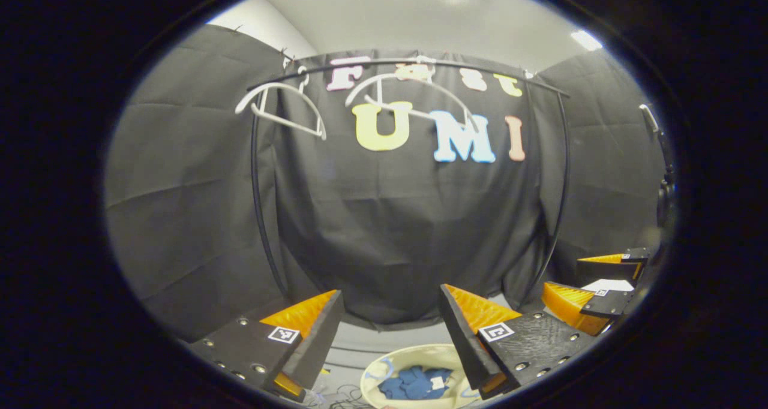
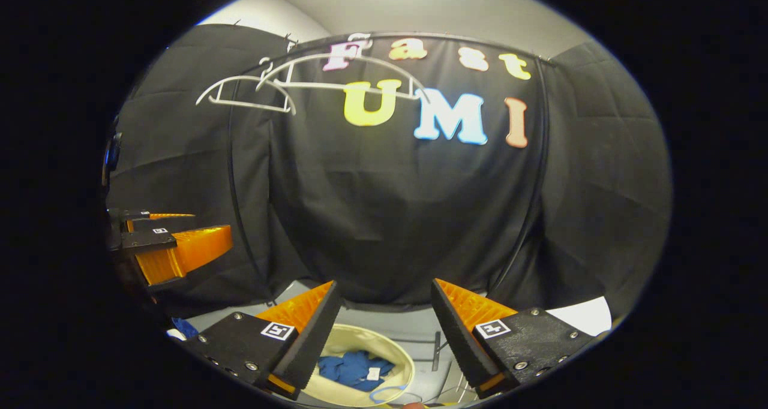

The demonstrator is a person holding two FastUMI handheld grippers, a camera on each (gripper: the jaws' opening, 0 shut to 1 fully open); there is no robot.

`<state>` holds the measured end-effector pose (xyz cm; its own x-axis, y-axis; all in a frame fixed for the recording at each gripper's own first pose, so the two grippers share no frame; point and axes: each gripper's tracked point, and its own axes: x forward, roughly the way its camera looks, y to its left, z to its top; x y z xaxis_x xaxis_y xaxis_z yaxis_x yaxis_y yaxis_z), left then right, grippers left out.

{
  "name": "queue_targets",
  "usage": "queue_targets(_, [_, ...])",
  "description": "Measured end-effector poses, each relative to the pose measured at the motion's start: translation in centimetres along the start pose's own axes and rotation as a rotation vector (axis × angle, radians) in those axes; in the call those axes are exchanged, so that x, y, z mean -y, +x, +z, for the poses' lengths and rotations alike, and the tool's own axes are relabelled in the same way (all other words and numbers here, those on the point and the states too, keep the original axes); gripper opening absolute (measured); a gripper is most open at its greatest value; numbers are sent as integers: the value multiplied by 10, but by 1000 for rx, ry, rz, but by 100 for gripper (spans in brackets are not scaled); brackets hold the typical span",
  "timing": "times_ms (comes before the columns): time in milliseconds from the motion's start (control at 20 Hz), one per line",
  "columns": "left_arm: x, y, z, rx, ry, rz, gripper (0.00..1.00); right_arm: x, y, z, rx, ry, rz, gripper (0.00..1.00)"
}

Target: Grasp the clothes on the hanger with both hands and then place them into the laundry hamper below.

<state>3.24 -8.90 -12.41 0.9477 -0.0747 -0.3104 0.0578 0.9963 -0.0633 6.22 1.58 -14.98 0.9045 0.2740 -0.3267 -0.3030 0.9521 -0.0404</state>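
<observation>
A blue garment (image 1: 414,382) lies crumpled inside the cream round laundry hamper (image 1: 384,367) on the floor, below my fingers in the left gripper view. In the right gripper view the same garment (image 2: 351,367) rests in the hamper (image 2: 393,352). Two white hangers (image 1: 282,109) (image 1: 414,100) hang bare on the black rail (image 1: 456,66); the hangers (image 2: 249,94) (image 2: 342,76) also show in the right gripper view. My left gripper (image 1: 390,310) is open and holds nothing. My right gripper (image 2: 384,304) is open too, above the hamper.
The black rack's curved poles (image 1: 259,205) (image 1: 563,175) stand either side of the cloth wall. The right gripper (image 1: 591,292) appears at the far right of the left gripper view; the left gripper (image 2: 171,244) at the left of the right gripper view. Cables (image 1: 342,394) lie on the grey floor.
</observation>
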Motion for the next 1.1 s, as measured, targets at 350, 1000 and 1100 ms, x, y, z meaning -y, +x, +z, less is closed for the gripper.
queue_targets(350, [17, -42, 87, 164, -21, 21, 86, 64, -62, 72, 194, 8, -95, 94])
queue_targets(1000, [44, -137, 115, 285, 14, 56, 98, 117, -152, 90, 276, 38, -140, 94])
queue_targets(1100, [48, -150, 115, 295, 27, 59, 98, 120, -161, 87, 277, 45, -145, 94])
